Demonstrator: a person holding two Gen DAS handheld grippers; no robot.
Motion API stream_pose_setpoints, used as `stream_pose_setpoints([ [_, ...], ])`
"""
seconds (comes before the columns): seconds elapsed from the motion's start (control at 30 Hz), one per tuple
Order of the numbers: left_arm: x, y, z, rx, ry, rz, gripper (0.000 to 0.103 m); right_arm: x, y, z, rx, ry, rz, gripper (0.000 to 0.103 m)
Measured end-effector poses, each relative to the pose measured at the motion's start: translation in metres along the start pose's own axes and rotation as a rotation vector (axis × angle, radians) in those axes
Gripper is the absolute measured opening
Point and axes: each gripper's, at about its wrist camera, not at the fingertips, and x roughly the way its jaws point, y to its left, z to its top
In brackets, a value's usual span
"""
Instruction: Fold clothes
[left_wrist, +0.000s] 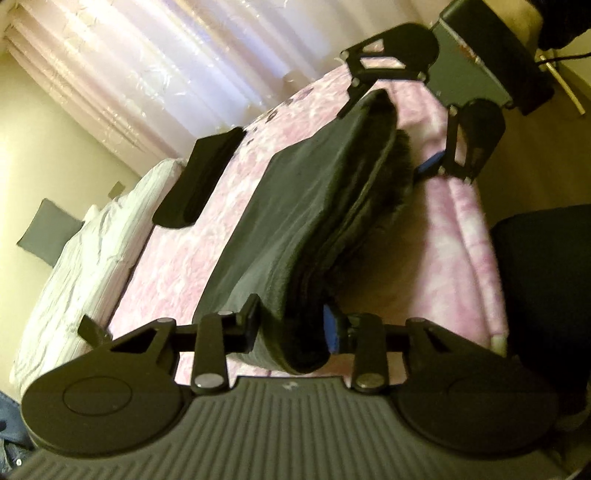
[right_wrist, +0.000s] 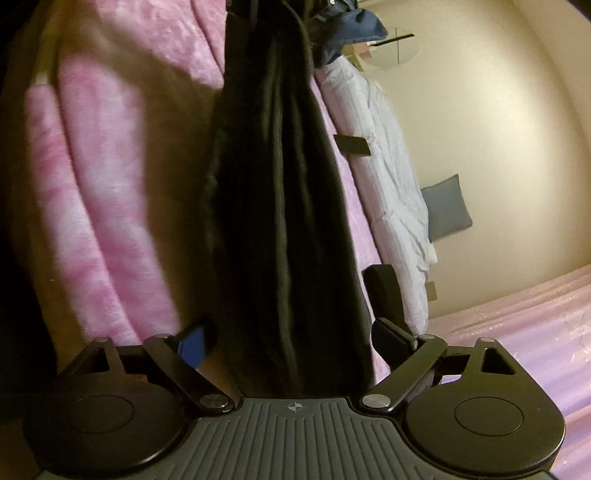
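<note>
Your left tongs (left_wrist: 291, 328) are pinching the near end of the folded black garment (left_wrist: 306, 206): the black finger presses its left face and the blue-padded finger (left_wrist: 331, 332) its right, with the stacked layers squeezed between them. From that grip the garment runs away from you as a long, thick bundle lying on the pink bedspread (left_wrist: 207, 206).

At the far end of the bundle, your right tongs (left_wrist: 402, 114) are spread wide, one finger on each side of the cloth. In the right wrist view, the right tongs (right_wrist: 291, 332) straddle the same black garment (right_wrist: 280, 206); the blue pad (right_wrist: 194, 347) on the left stands just clear of the fabric, and the black finger on the right sits beside its edge, so nothing is squeezed there. The garment's soft vertical folds stretch away from these tongs toward the top of that view, where the left tongs are only dimly visible.

Around the bundle, the pink bedspread (right_wrist: 110, 166) covers the bed and hangs over its side in broad folds. A small folded black item (left_wrist: 195, 181) lies on the bedspread to the left of the bundle, apart from it. Beyond that, a rumpled white duvet (left_wrist: 85, 266) is heaped along the far side of the bed, with a grey pillow (left_wrist: 44, 229) against the cream wall. Sheer pinkish curtains (left_wrist: 147, 66) hang behind the bed, and some blue denim (right_wrist: 354, 26) lies near the bed's far end.
</note>
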Motion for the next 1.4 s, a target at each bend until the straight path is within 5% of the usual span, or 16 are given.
stream_pose_setpoints([
  [0.03, -0.001, 0.0, -0.002, 0.001, 0.002, -0.005, 0.03, 0.004, -0.002, -0.001, 0.006, 0.006, 0.004, 0.061],
  [0.17, -0.006, -0.001, -0.005, 0.028, 0.002, -0.01, 0.029, 0.011, -0.013, 0.001, 0.078, 0.049, 0.051, 0.038],
  [0.23, -0.01, -0.001, -0.009, 0.033, 0.011, 0.005, 0.028, 0.008, -0.022, 0.01, 0.134, 0.053, 0.041, 0.035],
  [0.5, -0.016, -0.052, -0.037, 0.186, 0.066, 0.078, 0.039, 0.003, -0.015, 0.034, 0.203, 0.053, 0.061, 0.035],
  [0.6, -0.015, -0.064, -0.03, 0.205, 0.032, 0.127, 0.059, -0.003, -0.018, 0.039, 0.226, 0.061, 0.064, 0.035],
  [1.0, 0.025, -0.08, -0.017, 0.376, 0.067, 0.189, 0.061, -0.056, -0.012, 0.057, 0.26, 0.052, 0.09, 0.035],
  [1.17, 0.009, -0.074, -0.008, 0.238, 0.033, 0.119, 0.066, -0.068, -0.012, 0.059, 0.295, 0.049, 0.097, 0.035],
  [1.4, 0.025, -0.078, 0.006, 0.233, 0.026, 0.164, 0.071, -0.07, -0.019, 0.064, 0.312, 0.052, 0.11, 0.035],
])
